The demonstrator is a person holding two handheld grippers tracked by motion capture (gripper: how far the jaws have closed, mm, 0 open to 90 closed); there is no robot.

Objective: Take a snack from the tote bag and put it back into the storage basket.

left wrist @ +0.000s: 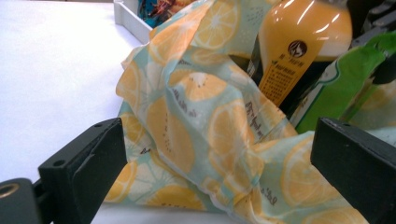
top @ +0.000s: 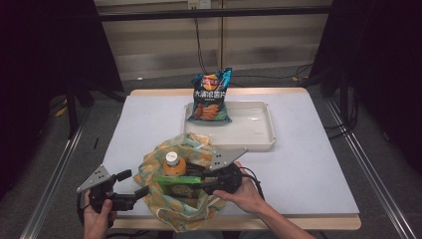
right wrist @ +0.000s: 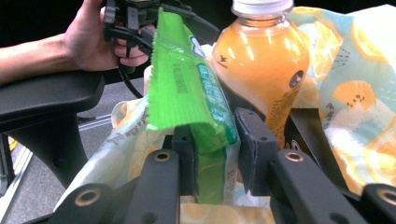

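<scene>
Standing in the lemon-print bag (top: 171,191) near the tabletop's front edge, the green packet (right wrist: 196,121) is pinched by the right tongs (right wrist: 217,154); the left tongs (left wrist: 210,163) are spread wide, empty. The juice bottle (right wrist: 261,70) could be toppled if the packet is dragged.

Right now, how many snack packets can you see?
2: a blue crisp packet upright in the white plastic tray, a green snack packet in the lemon-print cloth bag. More may be hidden inside.

The chip bag (top: 211,97) standing in the tray (top: 259,137) carries large white Chinese characters under a round red and yellow logo, while the juice bottle (right wrist: 259,60) nearer the person bears a small round emblem and a strip of print too fine to read.
</scene>
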